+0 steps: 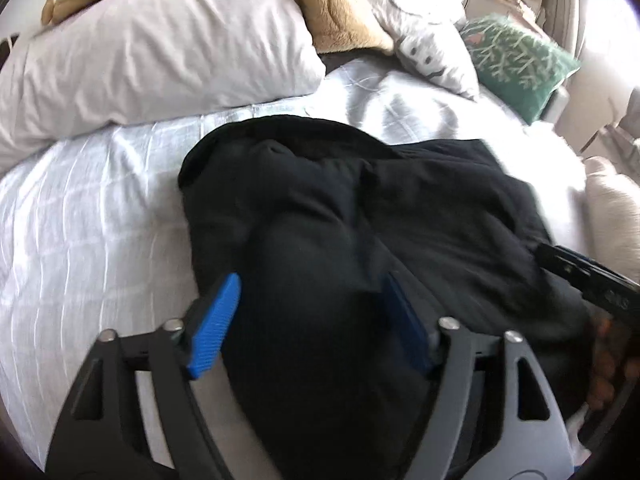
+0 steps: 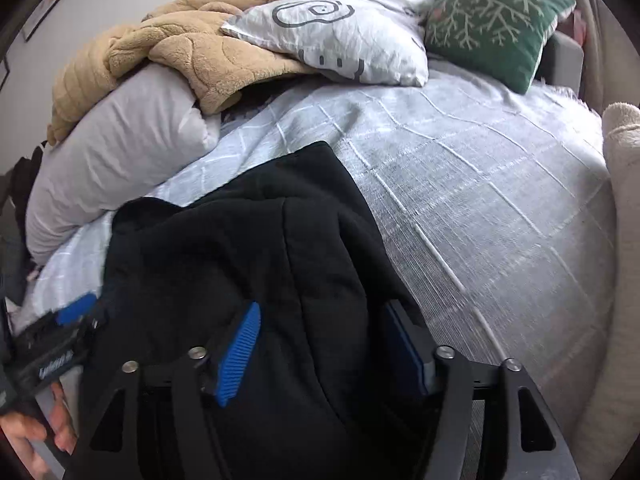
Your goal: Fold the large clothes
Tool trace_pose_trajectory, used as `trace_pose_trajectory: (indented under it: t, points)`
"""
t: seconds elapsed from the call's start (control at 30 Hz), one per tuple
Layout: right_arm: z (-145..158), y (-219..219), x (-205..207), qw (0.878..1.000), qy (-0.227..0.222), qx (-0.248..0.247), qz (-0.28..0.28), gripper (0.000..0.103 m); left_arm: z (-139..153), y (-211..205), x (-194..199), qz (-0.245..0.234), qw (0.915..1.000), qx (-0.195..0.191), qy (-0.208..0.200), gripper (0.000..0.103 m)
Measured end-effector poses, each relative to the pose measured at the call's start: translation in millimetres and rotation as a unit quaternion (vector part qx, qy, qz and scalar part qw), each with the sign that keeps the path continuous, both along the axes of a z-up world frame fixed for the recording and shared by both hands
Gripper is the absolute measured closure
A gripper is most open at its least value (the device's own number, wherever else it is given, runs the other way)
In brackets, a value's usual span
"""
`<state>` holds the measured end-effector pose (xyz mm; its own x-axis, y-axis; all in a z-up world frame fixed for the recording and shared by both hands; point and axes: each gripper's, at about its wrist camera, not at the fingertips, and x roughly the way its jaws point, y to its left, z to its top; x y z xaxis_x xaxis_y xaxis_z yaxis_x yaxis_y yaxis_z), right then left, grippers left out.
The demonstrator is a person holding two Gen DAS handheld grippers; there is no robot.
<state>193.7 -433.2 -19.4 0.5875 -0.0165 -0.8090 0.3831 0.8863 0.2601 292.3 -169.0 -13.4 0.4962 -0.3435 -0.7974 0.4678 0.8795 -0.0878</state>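
Left gripper (image 1: 312,320) pitched down, jaws wide, straddling black garment (image 1: 360,208) on bed (image 1: 100,208) — right gripper (image 2: 324,344) likewise, pads apparently not pinching.

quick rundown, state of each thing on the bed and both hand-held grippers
black garment: bunched in folds on the bed, not flat
left hand-held gripper: jaws apart, black cloth between them, pads not seen pressing
right hand-held gripper: jaws apart, black cloth between them
bedspread: spread out, lightly wrinkled
white duvet: heaped up
tan blanket: crumpled on the duvet
printed pillow: lying tilted
green cushion: propped up
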Motion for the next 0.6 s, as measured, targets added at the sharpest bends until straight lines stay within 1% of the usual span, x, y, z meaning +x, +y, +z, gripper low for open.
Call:
trace_pose_trajectory:
  t: [0.07,0.13,0.17,0.2,0.27,0.33,0.37,0.4,0.43,0.5,0.57,0.6]
  points:
    - [13.9,0.4,-8.0,1.0,0.02,0.015,0.01,0.031,11.5,15.6,-16.2,-0.003,0.9992,-0.03,0.028,0.017]
    - [22.9,1.7,-18.2,0.999,0.042,0.027,0.018,0.028,13.2,22.6,-26.8,-0.005,0.9978,-0.044,0.05,0.013]
    - [23.8,2.0,-22.4,0.998,0.05,0.038,0.021,0.026,10.6,28.3,-34.1,-0.007,0.9962,-0.054,0.069,0.01]
    - [22.5,2.4,-26.3,0.996,0.061,0.059,0.028,0.026,6.9,32.7,-39.3,-0.009,0.9945,-0.063,0.084,0.01]
    - [15.6,6.9,-29.4,0.993,0.086,0.073,0.035,0.024,-7.8,43.3,-47.1,-0.004,0.9883,-0.088,0.124,0.01]
    - [5.0,15.8,-29.7,0.99,0.115,0.064,0.043,0.019,-31.5,54.0,-50.4,0.013,0.9768,-0.124,0.174,0.009]
    - [-2.0,20.3,-29.0,0.989,0.127,0.054,0.047,0.018,-41.6,59.6,-51.2,0.021,0.969,-0.15,0.195,0.007]
    - [-9.0,22.5,-28.4,0.989,0.133,0.048,0.048,0.018,-51.2,66.1,-52.3,0.031,0.9595,-0.18,0.215,0.005]
    - [-14.0,22.0,-27.7,0.988,0.136,0.049,0.047,0.016,-64.5,73.9,-52.4,0.042,0.9446,-0.221,0.239,0.004]
    - [-25.1,16.9,-27.7,0.988,0.131,0.073,0.045,0.013,-77.4,80.0,-54.4,0.048,0.9307,-0.26,0.253,0.002]
    - [-30.3,11.2,-30.3,0.988,0.112,0.096,0.049,0.013,-88.5,83.4,-57.0,0.047,0.9193,-0.298,0.253,0.002]
    - [-31.2,10.9,-31.9,0.988,0.102,0.097,0.057,0.014,-90.2,84.2,-58.9,0.048,0.9167,-0.308,0.25,0.008]
